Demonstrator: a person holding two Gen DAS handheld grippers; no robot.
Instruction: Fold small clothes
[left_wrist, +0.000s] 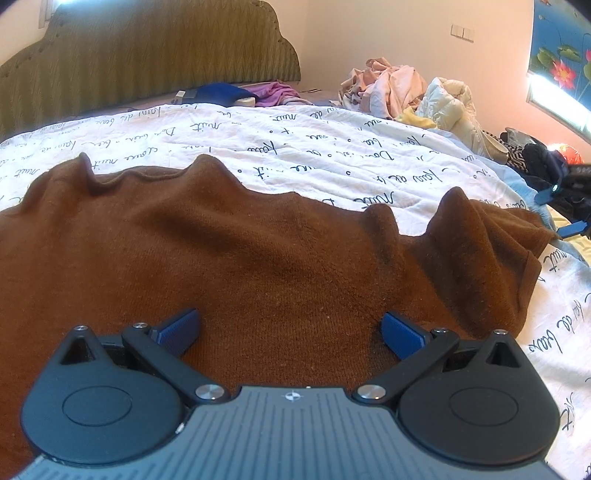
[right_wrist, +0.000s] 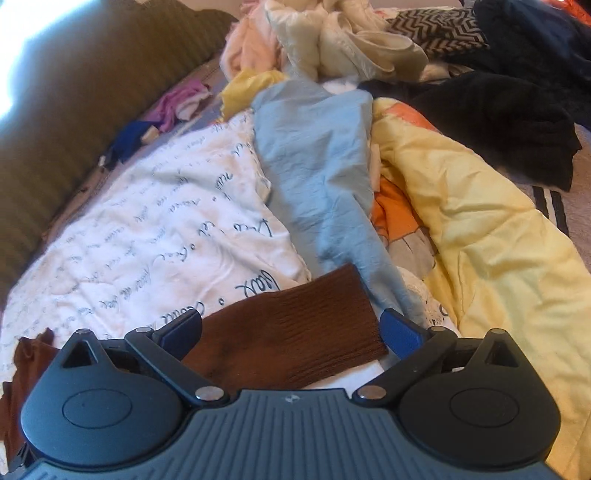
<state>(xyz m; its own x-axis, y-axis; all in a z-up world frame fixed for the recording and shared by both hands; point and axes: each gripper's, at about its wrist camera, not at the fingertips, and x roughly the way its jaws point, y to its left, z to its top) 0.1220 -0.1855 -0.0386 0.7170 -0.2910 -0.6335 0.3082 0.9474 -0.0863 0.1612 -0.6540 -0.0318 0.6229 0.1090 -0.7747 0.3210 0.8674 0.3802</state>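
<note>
A brown knit sweater (left_wrist: 229, 258) lies spread on a white quilt with script print (left_wrist: 314, 147). My left gripper (left_wrist: 290, 328) is open, its blue pads (left_wrist: 177, 330) wide apart just over the sweater's body. In the right wrist view the sweater's ribbed cuff end (right_wrist: 295, 332) lies between the spread blue pads (right_wrist: 400, 332) of my right gripper (right_wrist: 290, 330), which is open. More of the brown knit (right_wrist: 29, 354) shows at the left edge. The right gripper's blue tips (left_wrist: 570, 229) show at the far right of the left wrist view.
A green padded headboard (left_wrist: 147, 62) runs along the back. A pile of pale clothes (left_wrist: 406, 96) sits at the back right. A light blue cloth (right_wrist: 317, 166), a yellow quilt (right_wrist: 480, 229) and black garments (right_wrist: 498, 122) lie to the right.
</note>
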